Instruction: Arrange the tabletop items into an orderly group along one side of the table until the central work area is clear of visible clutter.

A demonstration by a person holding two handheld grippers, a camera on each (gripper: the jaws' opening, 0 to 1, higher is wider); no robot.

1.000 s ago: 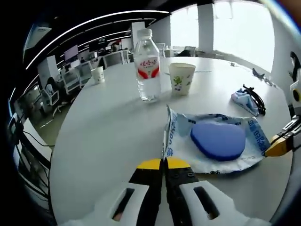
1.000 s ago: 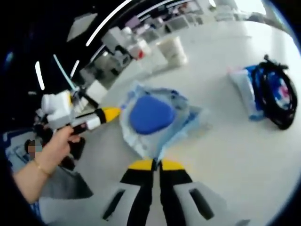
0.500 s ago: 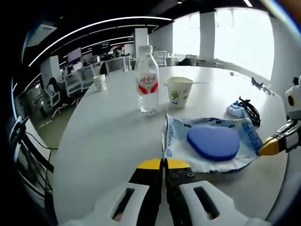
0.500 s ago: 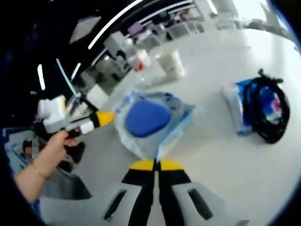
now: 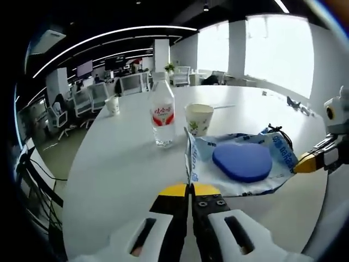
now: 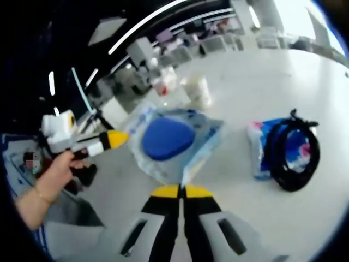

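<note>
Plastic bag (image 5: 240, 166) with blue print and a blue pad (image 5: 242, 161) inside is held up off the white tabletop (image 5: 120, 169), stretched between the two tools. In the left gripper view, the left hand-held gripper (image 5: 189, 189) has its yellow-tipped jaws pressed together on the bag's near corner, and the right hand-held gripper (image 5: 305, 162) reaches in from the right edge, its yellow tip at the bag's far corner. Behind the bag stand a clear water bottle (image 5: 163, 114) with a red label and, just beside it, a paper cup (image 5: 198, 119) with a green print; a second paper cup (image 5: 113, 105) sits well apart near the far left edge of the tabletop. In the right gripper view, the right hand-held gripper (image 6: 181, 191) is clamped on the bag (image 6: 174, 143) at its near corner, while a person's hand (image 6: 52, 174) holds the left hand-held gripper (image 6: 112, 140) against the opposite edge. To the right on the tabletop (image 6: 256, 82) lies a small packet (image 6: 259, 150) with a coiled black cable (image 6: 292, 158) resting on it, apart from the bag. The bottle and cup beyond are blurred there, so their details are hard to make out.
</note>
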